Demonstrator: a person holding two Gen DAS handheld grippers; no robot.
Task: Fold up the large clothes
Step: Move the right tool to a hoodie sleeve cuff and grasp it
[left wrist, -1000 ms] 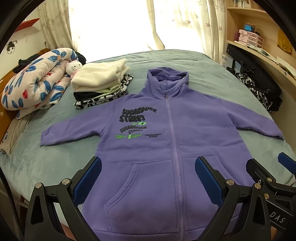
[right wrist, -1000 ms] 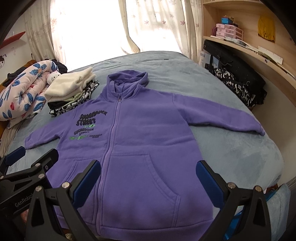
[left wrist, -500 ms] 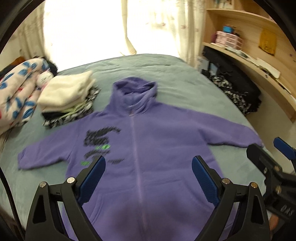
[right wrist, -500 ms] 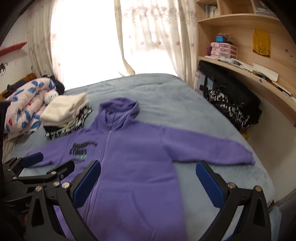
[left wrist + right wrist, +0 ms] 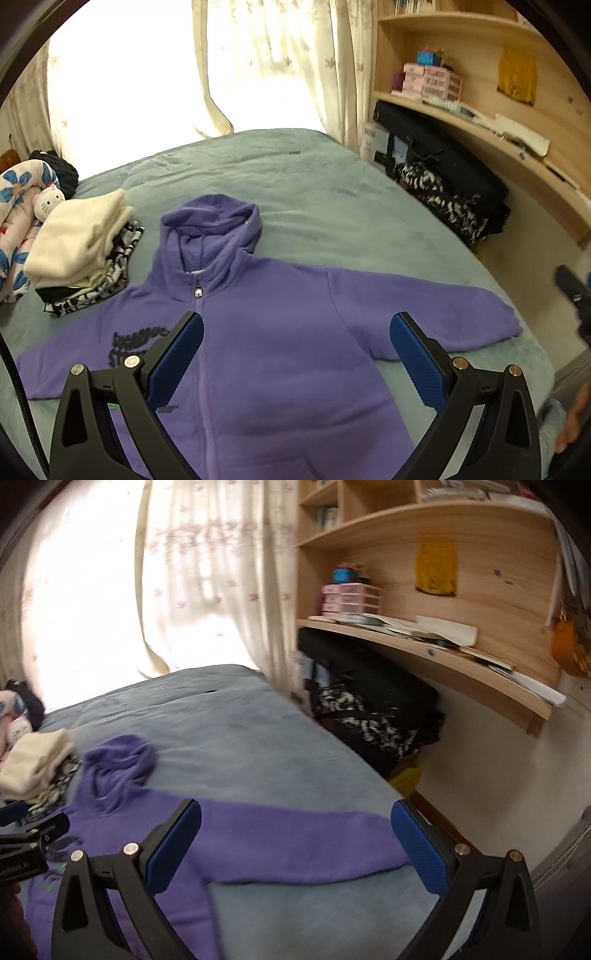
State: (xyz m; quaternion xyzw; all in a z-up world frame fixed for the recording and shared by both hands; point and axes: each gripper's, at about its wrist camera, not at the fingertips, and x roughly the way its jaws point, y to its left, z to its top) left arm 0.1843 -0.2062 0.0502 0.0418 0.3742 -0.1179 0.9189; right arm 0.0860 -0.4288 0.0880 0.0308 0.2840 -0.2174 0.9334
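Bed (image 5: pixel 332 192), grey-green cover, fills the space ahead of both grippers. Wooden shelving (image 5: pixel 424 653) runs along the wall to the right of the right gripper, dark bags (image 5: pixel 369 716) stuffed under its lowest board beside the bed. Curtained window (image 5: pixel 258 74) at the far end, very bright.

Purple hoodie (image 5: pixel 280 350) lies flat on the bed, front up, zipped, hood pointing away from the grippers, both sleeves spread out to the sides. Not folded yet.

Left gripper (image 5: pixel 295 354) hangs over the hoodie's chest, angled down, zipper line running just inside its left finger. Jaws wide apart with nothing between the blue pads; they have just been opening a bit further. No contact with the fabric that I can see.

Right gripper (image 5: pixel 297 843) is over the hoodie's right sleeve (image 5: pixel 314 845), cuff just short of its right finger. Jaws also spread wide, empty, clear of the cloth. That view is motion-blurred.

Stack of folded clothes (image 5: pixel 81 247), cream on top and black-and-white print below, sits ahead-left of the left gripper, near the hood. Rolled floral quilt (image 5: pixel 18 229) further left, small white plush cat (image 5: pixel 48 203) resting on it.
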